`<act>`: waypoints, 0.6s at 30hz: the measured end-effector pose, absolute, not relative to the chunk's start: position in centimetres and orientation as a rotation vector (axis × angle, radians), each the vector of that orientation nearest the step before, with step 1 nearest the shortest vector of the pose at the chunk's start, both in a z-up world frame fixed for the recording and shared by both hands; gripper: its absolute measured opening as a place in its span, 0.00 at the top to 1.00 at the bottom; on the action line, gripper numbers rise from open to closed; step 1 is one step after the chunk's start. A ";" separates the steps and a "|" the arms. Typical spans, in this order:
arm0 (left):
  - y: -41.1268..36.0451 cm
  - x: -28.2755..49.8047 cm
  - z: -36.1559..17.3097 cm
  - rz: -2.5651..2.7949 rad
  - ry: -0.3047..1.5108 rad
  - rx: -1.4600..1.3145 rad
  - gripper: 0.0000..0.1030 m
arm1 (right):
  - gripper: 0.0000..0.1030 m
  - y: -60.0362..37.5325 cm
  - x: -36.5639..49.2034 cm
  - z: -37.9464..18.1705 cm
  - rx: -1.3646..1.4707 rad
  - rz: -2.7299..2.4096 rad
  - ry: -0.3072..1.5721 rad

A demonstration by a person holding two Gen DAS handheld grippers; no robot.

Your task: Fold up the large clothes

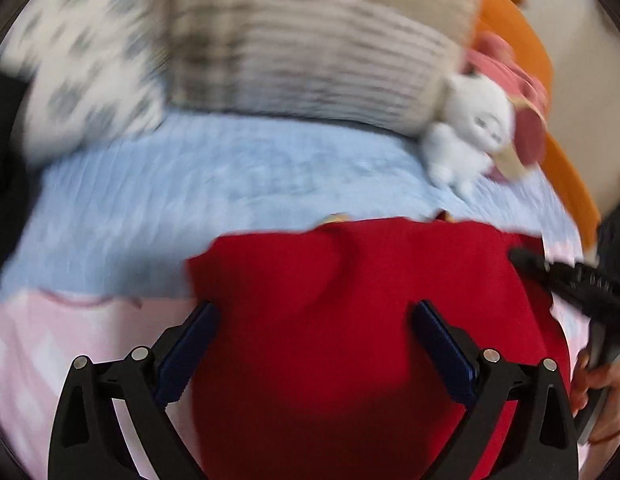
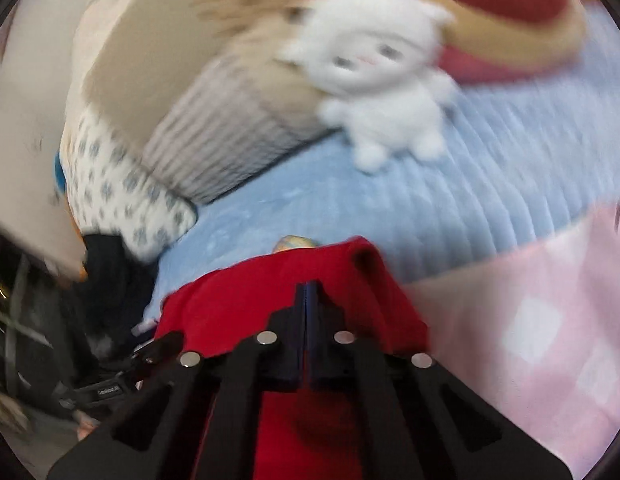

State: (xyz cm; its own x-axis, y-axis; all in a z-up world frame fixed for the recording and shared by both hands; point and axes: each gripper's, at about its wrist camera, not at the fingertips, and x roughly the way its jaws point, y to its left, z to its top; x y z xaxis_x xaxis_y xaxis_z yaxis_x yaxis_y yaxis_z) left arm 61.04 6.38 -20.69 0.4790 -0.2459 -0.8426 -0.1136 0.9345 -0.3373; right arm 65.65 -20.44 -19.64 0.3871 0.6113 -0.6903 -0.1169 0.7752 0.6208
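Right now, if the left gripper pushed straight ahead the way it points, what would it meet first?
The red garment: it fills the space between the open left gripper and runs ahead of it. Past its far edge lies the blue bedspread. The frame is blurred, so depth is uncertain.

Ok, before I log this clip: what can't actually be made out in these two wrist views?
- Red garment: its type and fold state; both views cut off its lower part, and the left gripper frames only a section.
- Right gripper: whether the shut fingers pinch cloth; they hide the contact.
- Yellowish item behind the garment: mostly hidden and blurred.
- White plush toy: its details are lost to motion blur.
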 end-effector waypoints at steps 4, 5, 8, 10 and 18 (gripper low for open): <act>8.3 59.9 -21.6 -0.058 1.049 -0.494 0.03 | 1.00 -21.4 65.0 -20.9 0.592 0.439 1.043; 8.5 59.5 -21.0 -0.029 1.059 -0.474 0.03 | 1.00 -21.5 64.8 -20.5 0.584 0.412 1.036; 9.0 56.6 -17.9 -0.045 1.024 -0.424 0.03 | 0.49 -22.0 62.9 -16.4 0.364 0.373 0.991; 9.2 54.6 -15.9 -0.118 0.978 -0.415 0.03 | 0.28 -22.1 59.6 -13.6 0.230 0.464 0.925; 3.0 48.8 -17.0 -0.323 0.980 -0.372 0.04 | 0.74 -22.3 52.7 -17.1 0.215 0.631 1.054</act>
